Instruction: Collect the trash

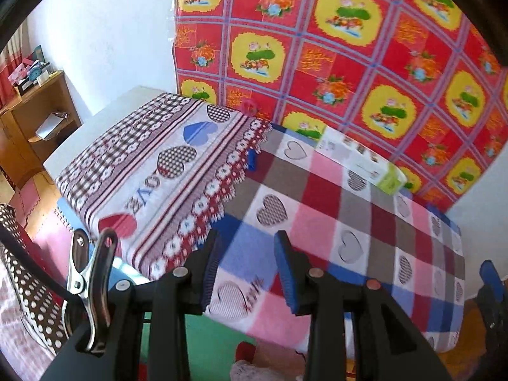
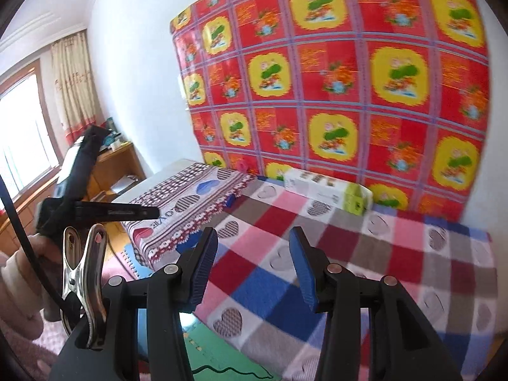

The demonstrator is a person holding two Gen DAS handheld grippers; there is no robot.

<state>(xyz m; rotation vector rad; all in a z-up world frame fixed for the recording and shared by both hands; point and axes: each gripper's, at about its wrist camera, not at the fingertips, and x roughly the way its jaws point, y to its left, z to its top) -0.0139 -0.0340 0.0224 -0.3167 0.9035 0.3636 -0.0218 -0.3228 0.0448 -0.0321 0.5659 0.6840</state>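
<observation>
A white carton with a green end (image 1: 365, 165) (image 2: 330, 192) lies on the heart-check tablecloth (image 1: 317, 197) (image 2: 365, 247), against the wall. A small blue item (image 1: 252, 160) (image 2: 230, 201) sits where the two cloths meet, and a pink item (image 1: 250, 106) (image 2: 243, 165) rests at the wall. My left gripper (image 1: 248, 244) hovers over the cloth's near edge, open, with nothing between its blue pads. My right gripper (image 2: 254, 238) hovers likewise, open and empty. Both are well short of the carton. All views are motion-blurred.
A second cloth with hearts and "LOVE" (image 1: 165, 165) covers the table's left half. A red floral sheet (image 1: 349, 47) hangs on the wall behind. A wooden shelf unit (image 1: 35, 111) stands left, with foam floor mats (image 2: 216, 358) below. A hand (image 2: 19, 273) holds the left tool.
</observation>
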